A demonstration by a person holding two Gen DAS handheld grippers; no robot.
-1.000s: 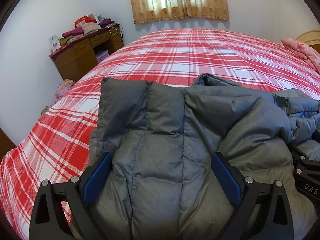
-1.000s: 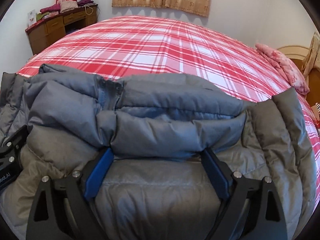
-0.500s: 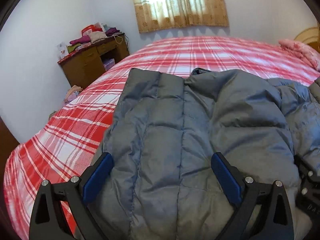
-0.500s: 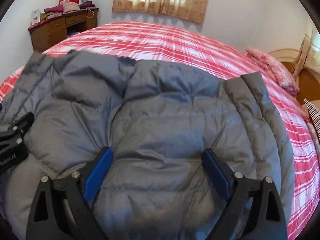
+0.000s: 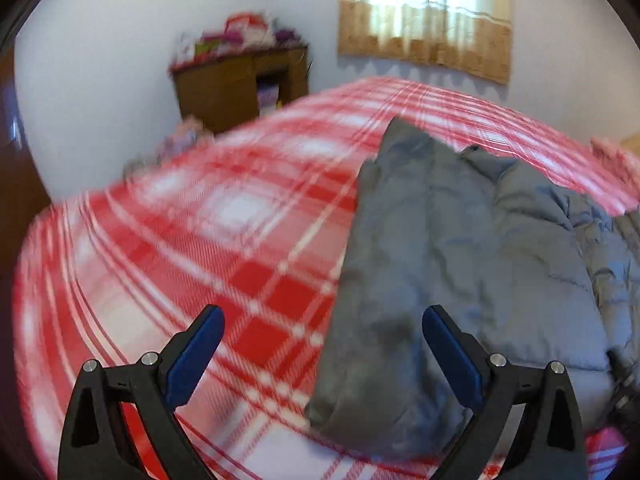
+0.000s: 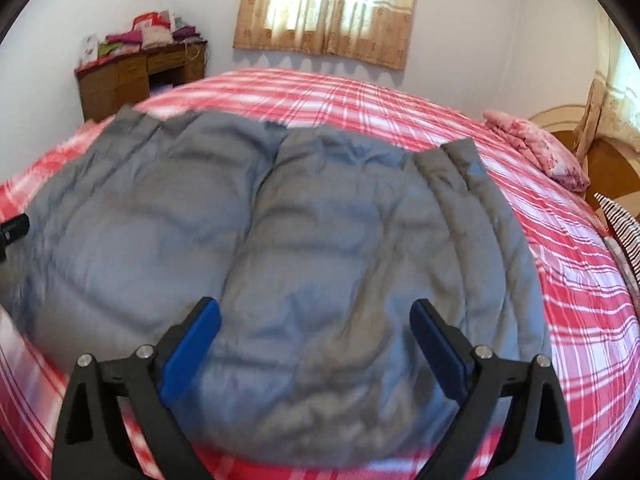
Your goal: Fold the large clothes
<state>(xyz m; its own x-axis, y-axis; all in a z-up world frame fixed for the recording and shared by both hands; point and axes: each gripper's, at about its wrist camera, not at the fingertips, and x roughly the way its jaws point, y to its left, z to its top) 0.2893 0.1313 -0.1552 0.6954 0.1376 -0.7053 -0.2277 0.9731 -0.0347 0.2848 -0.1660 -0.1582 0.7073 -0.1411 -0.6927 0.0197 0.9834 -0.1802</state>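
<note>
Plaid bed (image 6: pixel 400 96) carries grey puffer jacket (image 6: pixel 280 240), lying folded at its near edge. Left gripper (image 5: pixel 320 344) wide, empty, at jacket's left edge; right gripper (image 6: pixel 316 340) opening, nothing clamped, fold apparently released.

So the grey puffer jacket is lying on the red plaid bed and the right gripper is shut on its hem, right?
Not shut: in the right wrist view the right gripper is opening, pads clear of the grey puffer jacket, which does lie on the red plaid bed.
</note>
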